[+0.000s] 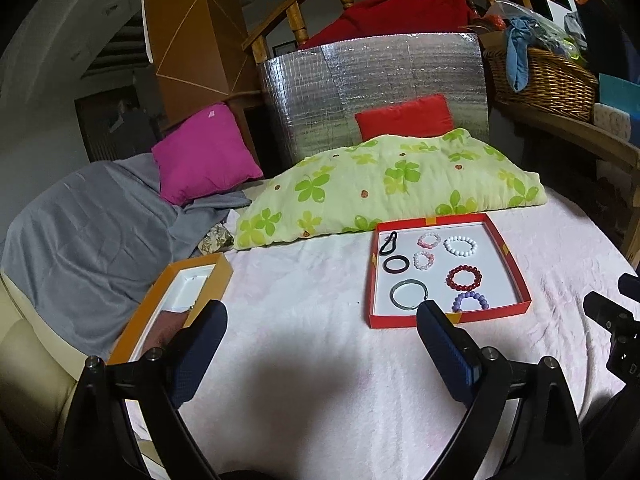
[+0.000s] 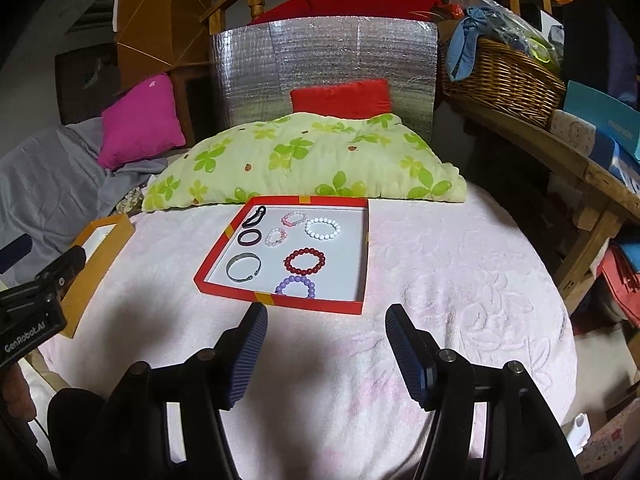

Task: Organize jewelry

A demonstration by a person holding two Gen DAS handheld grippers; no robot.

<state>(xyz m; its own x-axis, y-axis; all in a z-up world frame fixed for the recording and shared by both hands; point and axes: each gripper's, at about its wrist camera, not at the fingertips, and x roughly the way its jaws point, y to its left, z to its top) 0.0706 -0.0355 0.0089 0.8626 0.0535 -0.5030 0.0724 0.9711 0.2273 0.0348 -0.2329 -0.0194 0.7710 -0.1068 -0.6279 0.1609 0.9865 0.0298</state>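
Note:
A red tray [image 1: 518, 276] [image 2: 366, 256] lies on the pale pink bed cover. In it lie several bracelets: a white bead one [image 2: 323, 227], a dark red bead one [image 2: 305, 261], a purple bead one [image 2: 297, 285], a grey-green bangle [image 2: 243, 267], a black ring [image 2: 249, 237] and small pink ones [image 2: 277, 236]. An orange box [image 1: 224, 270] [image 2: 96, 264] with a white inside lies to the left. My left gripper [image 1: 322, 314] is open and empty, between box and tray. My right gripper [image 2: 326, 318] is open and empty, just in front of the tray.
A green floral pillow [image 2: 304, 160] lies behind the tray, with a red cushion [image 2: 340, 96], a magenta cushion [image 2: 140, 120] and a grey cloth [image 1: 88, 240]. A silver foil board [image 2: 320, 64] stands at the back. A wicker basket [image 2: 504, 76] sits on a wooden shelf right.

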